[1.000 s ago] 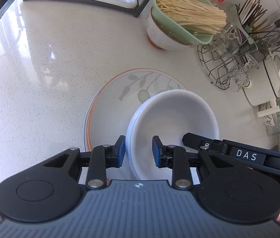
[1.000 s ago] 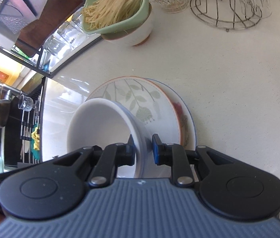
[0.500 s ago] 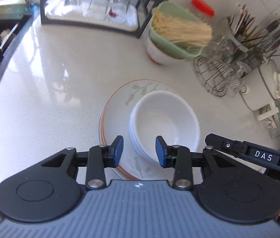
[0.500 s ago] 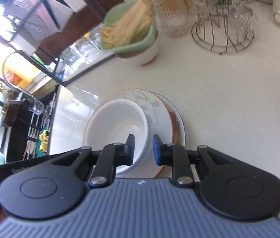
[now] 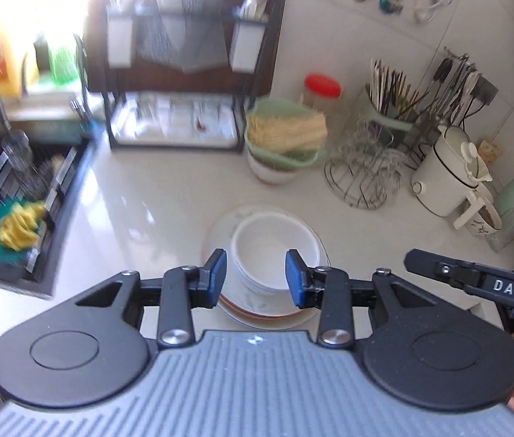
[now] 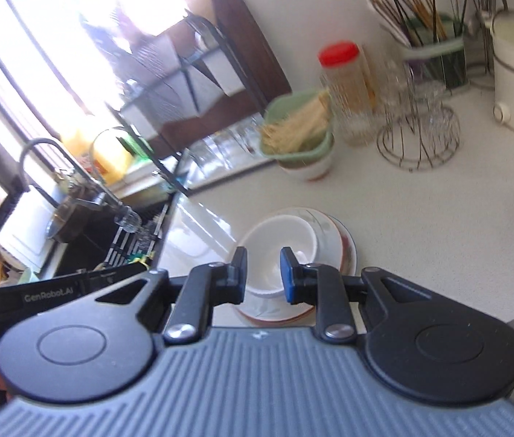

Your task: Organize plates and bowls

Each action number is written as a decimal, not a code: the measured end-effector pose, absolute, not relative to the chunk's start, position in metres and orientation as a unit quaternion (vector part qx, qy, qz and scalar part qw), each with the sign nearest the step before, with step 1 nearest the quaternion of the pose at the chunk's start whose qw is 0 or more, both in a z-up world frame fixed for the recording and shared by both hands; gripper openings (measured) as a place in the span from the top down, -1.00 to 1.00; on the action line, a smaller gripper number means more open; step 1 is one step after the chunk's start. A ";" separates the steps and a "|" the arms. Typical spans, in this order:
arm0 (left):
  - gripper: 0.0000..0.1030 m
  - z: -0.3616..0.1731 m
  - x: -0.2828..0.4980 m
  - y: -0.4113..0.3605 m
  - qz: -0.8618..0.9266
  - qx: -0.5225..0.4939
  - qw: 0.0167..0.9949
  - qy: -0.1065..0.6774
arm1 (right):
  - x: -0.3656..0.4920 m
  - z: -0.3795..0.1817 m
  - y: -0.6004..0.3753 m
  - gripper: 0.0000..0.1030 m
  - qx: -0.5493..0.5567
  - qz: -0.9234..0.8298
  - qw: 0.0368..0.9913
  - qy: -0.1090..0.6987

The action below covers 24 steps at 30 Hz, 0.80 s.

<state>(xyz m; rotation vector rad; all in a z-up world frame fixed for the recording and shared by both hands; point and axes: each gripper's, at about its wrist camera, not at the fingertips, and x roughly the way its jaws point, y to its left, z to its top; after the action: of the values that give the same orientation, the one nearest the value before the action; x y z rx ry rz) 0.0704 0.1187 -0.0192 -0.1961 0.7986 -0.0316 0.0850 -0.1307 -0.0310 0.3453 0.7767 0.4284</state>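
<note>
Stack looks done — bowls (image 5: pixel 275 251) nested on the plates (image 5: pixel 220 240), sitting on the surface (image 5: pixel 140 196) just ahead of and below both grippers. Left gripper (image 5: pixel 256 277) open, nothing between the jaws; right gripper (image 6: pixel 263 274) also open and empty, well above the stack. Nothing else loose to sort that I can see. Room: clear surface left of the stack up to the sink (image 5: pixel 20 196) edge; the near surface edge sits close under the plates — glass rack (image 5: pixel 362 178) and noodle bowl (image 5: pixel 286 145) crowd ahead-right.
</note>
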 end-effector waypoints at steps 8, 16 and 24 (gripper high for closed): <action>0.18 0.009 -0.003 0.107 -0.016 -0.083 0.933 0.349 | 0.029 -0.001 -0.141 0.54 0.148 0.218 0.911 0.316; 0.11 0.016 -0.058 0.100 -0.018 -0.077 0.941 0.330 | -0.018 0.004 -0.148 0.54 0.142 0.213 0.925 0.281; 0.11 0.005 -0.088 0.092 -0.016 -0.071 0.941 0.332 | -0.056 0.003 -0.153 0.54 0.124 0.204 0.936 0.259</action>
<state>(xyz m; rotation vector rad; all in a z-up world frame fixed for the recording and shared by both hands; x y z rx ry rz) -0.0883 0.0918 0.0053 -0.1456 0.6770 -0.0319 -0.0559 -0.1528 0.0034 0.2528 0.5295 0.4170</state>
